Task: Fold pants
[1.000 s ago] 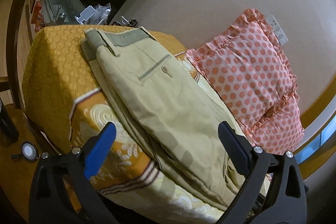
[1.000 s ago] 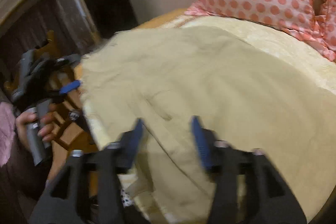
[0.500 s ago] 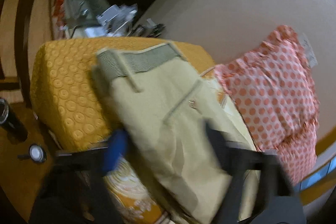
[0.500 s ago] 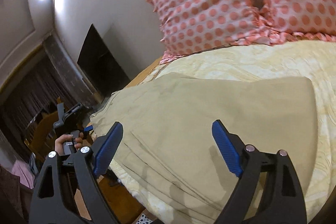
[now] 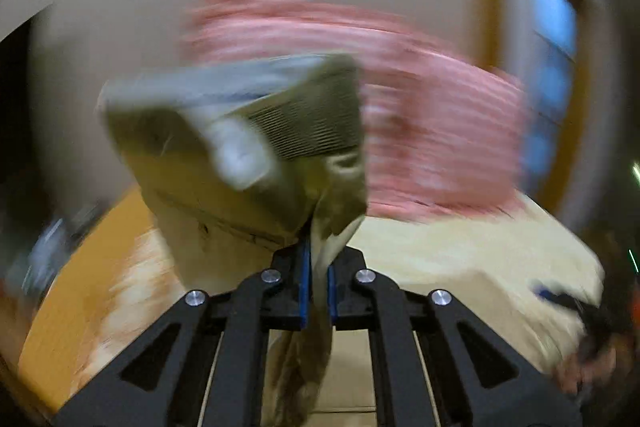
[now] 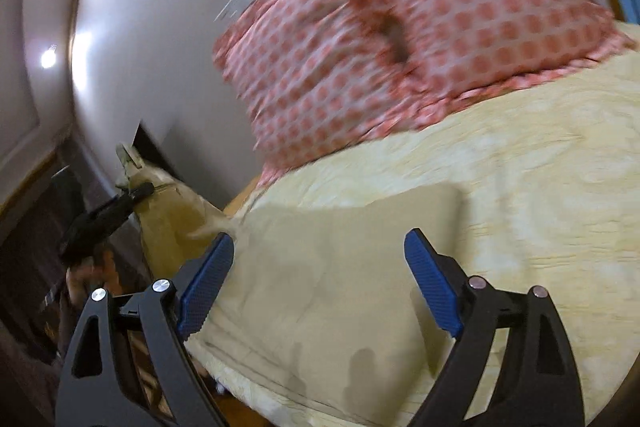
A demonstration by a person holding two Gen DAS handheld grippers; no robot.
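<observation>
– Left gripper [image 5: 316, 281]?
– Pinched tight on the khaki pants [image 5: 240, 163]; their waistband end hangs lifted just ahead of its fingers.

– Right gripper [image 6: 316, 287]?
– Spread wide, gripping nothing; the pants' leg end lies flat between and under its pads on the yellow bedspread [image 6: 520, 195]. Beyond, a polka-dot pillow [image 6: 420, 27].

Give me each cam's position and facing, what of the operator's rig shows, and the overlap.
Left wrist: rides the left tongs, looking along them at the pants waistband they clamp, lifted toward the pillow.
Right wrist: rides the open right tongs, looking over the pants leg on the bed; the left tongs and hand show at left.
Shared: pants, pillow, bed.
</observation>
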